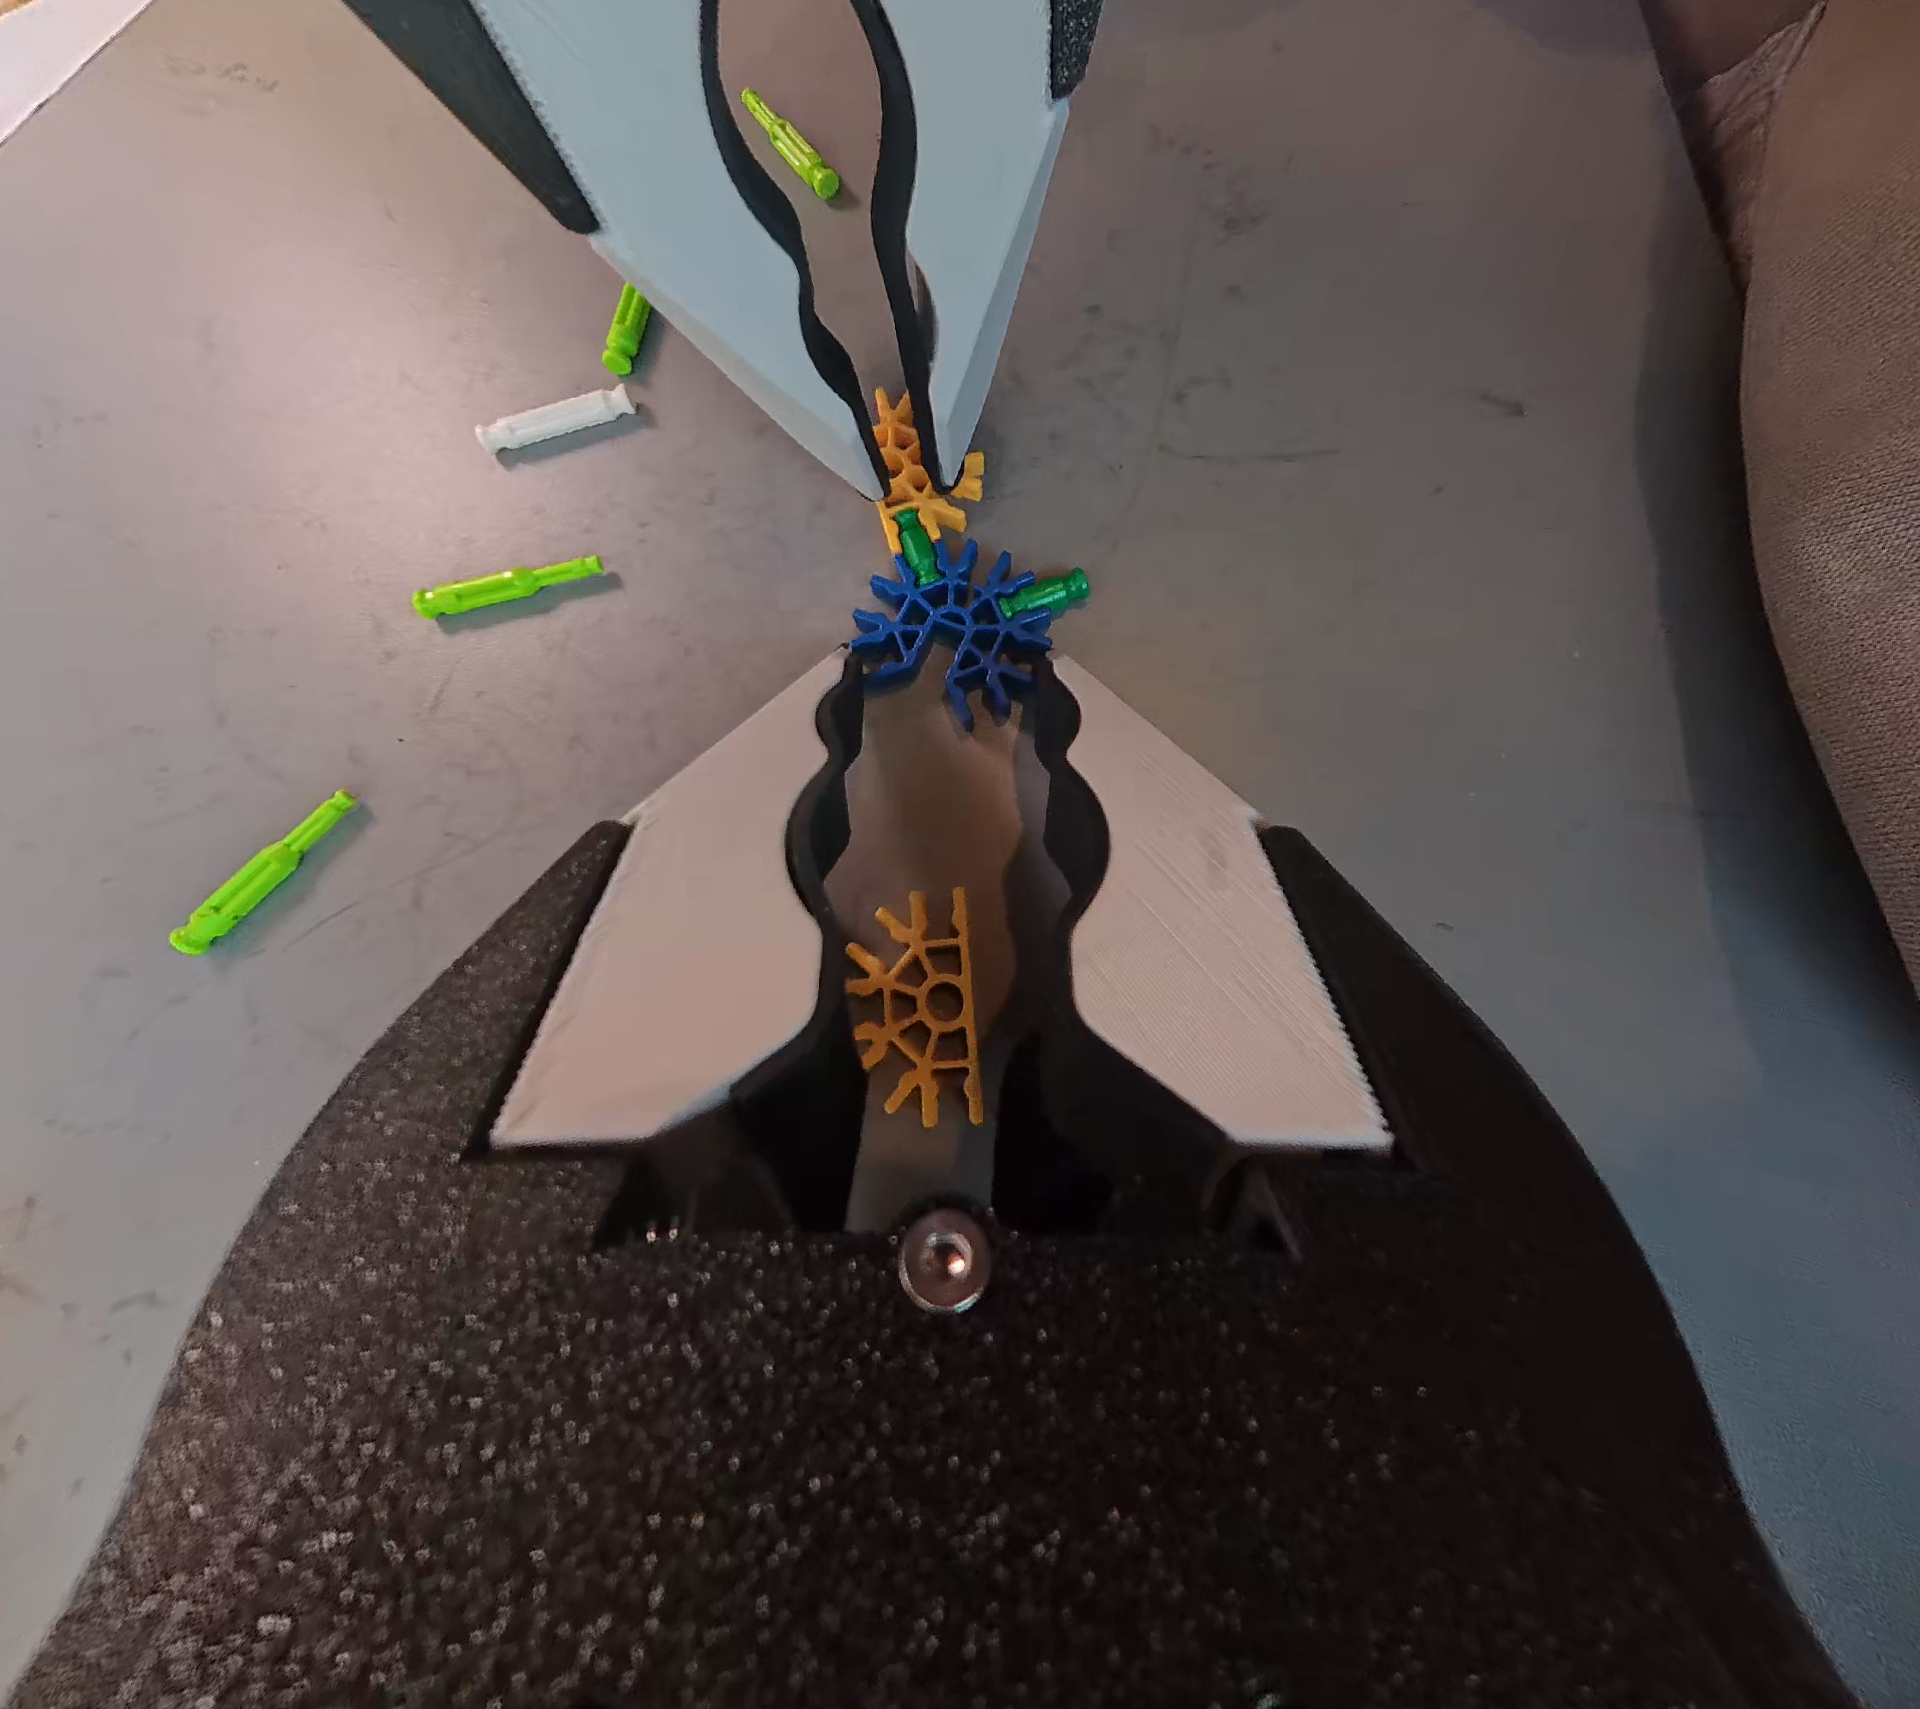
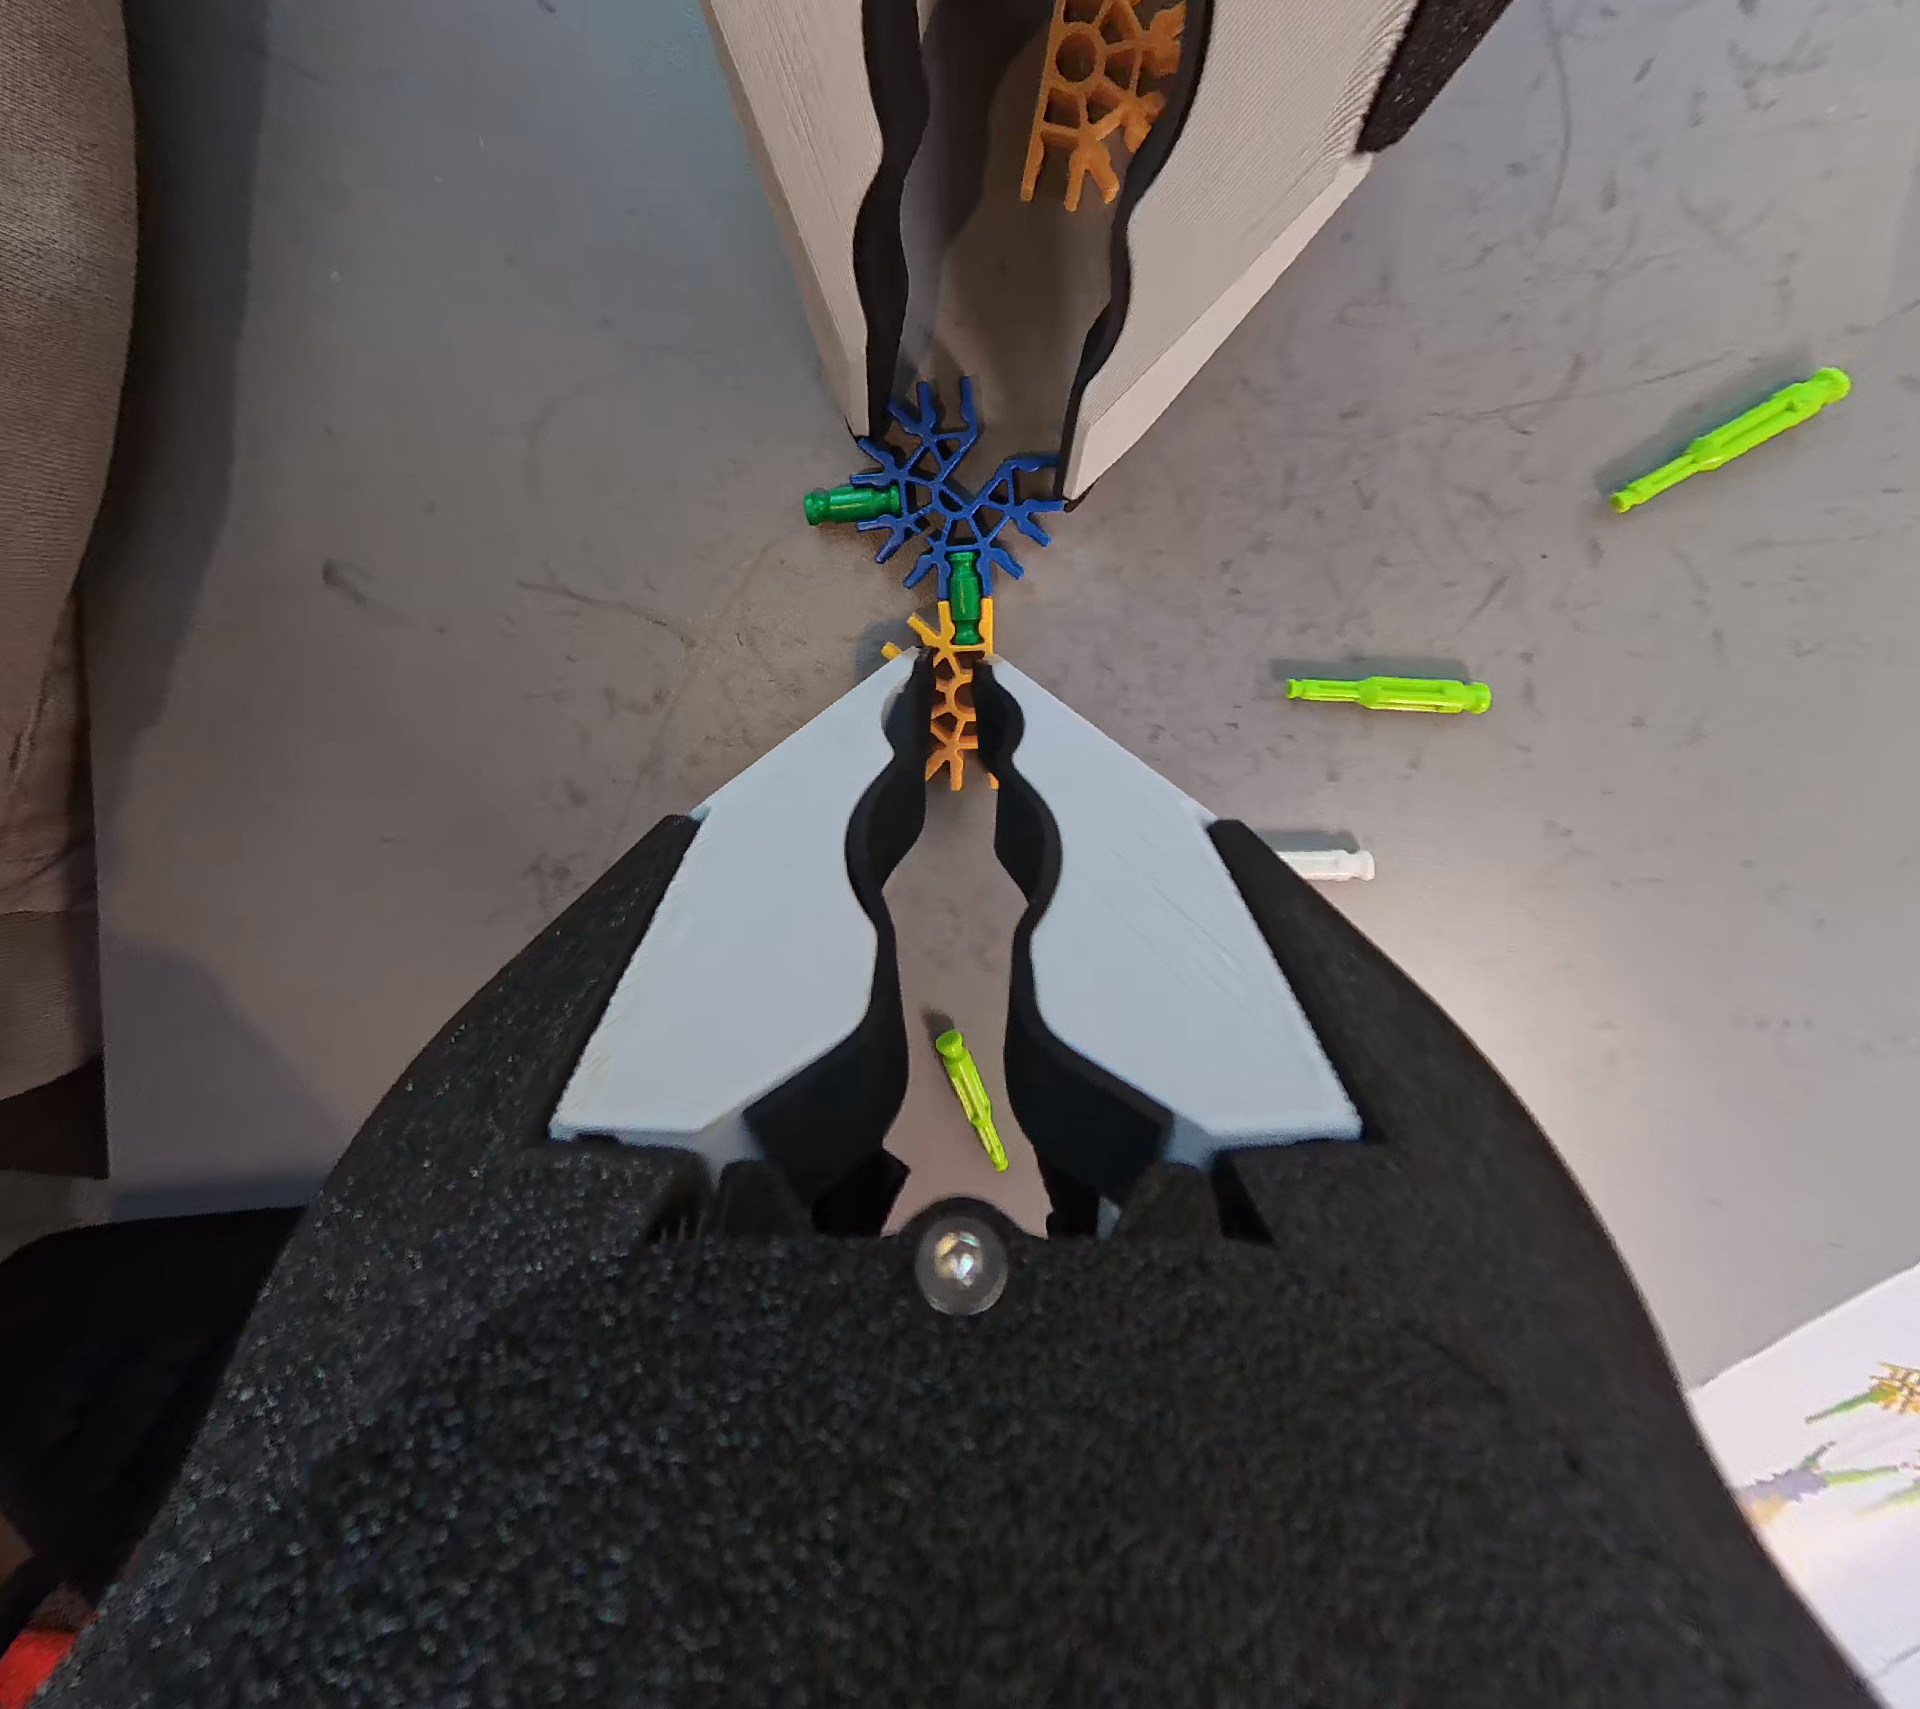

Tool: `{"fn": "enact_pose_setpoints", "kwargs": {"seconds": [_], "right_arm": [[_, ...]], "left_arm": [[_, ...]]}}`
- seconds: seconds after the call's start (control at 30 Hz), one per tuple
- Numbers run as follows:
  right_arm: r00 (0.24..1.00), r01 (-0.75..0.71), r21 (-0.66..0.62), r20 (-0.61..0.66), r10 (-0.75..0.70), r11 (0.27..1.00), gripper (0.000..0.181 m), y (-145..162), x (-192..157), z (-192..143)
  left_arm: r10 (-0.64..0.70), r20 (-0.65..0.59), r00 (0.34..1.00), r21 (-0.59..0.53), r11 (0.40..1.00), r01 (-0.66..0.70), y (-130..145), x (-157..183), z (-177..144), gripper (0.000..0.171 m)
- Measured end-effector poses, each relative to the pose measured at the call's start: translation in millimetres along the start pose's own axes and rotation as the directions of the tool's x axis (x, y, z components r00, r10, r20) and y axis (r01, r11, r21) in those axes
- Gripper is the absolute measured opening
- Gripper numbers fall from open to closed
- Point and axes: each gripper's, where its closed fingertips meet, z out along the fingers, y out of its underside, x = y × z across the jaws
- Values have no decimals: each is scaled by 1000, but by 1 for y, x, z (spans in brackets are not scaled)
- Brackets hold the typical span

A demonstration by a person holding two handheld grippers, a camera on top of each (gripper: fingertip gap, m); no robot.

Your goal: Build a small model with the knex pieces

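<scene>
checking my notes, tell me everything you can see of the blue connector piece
The blue connector is a flat, snowflake-shaped plastic piece with slotted spokes, lying level just above the grey table. The left gripper pinches its near edge. Two dark green rods plug into it; one joins it to the orange connector in the right gripper.

The blue snowflake connector [image 1: 951, 636] sits just above the tabletop [image 1: 1299, 371], pinched at its edges between the tips of the left gripper [image 1: 948, 660]; a short dark green rod [image 1: 918, 556] joins it to a yellow connector [image 1: 914, 470], which stands on edge clamped in the right gripper [image 2: 953, 660]; a second dark green rod [image 1: 1049, 594] sticks out sideways from the blue piece; another yellow connector [image 1: 925, 1005] lies flat between the left jaws.
</scene>
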Motion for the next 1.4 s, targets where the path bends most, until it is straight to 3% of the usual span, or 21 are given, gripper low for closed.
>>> {"fn": "enact_pose_setpoints", "kwargs": {"seconds": [0.13,0.3,0.4,0.5,0.57,0.63,0.73,0.83,0.93,1.0,1.17,1.4], "right_arm": [[994,15,108,-110,-3,994,15,3,5,-9],[983,-91,275,-132,131,957,39,16,0,-12],[962,-75,392,-212,169,917,42,15,8,-10],[941,29,456,-312,130,890,23,9,12,-15],[926,88,461,-365,98,883,22,8,14,-18],[909,144,443,-412,58,885,22,9,16,-19],[910,163,458,-412,46,874,22,9,14,-20],[914,109,481,-393,103,870,24,12,20,-21],[917,53,519,-364,165,853,28,14,25,-25],[916,30,552,-348,198,833,30,13,27,-30],[912,-8,599,-324,252,801,30,12,30,-39],[883,-62,615,-334,331,786,27,24,41,-41]], "left_arm": [[94,75,993,4,996,-94,-3,-1,-1,33],[241,198,950,-37,971,-238,-6,-8,-2,32],[389,294,873,-111,921,-373,-8,-15,-3,33],[558,403,726,-257,830,-495,-9,-29,-6,33],[624,437,648,-314,781,-540,-11,-34,-6,33],[643,449,620,-329,765,-555,-12,-36,-6,33],[590,451,670,-273,805,-526,-13,-35,-5,33],[475,423,772,-177,879,-443,-13,-34,-5,33],[198,292,936,-53,980,-191,-7,-29,-7,33],[-17,164,986,-50,998,25,4,-23,-8,33],[-238,126,963,-64,967,247,16,-27,-13,33],[-347,184,920,-66,929,364,21,-35,-19,33]]}}
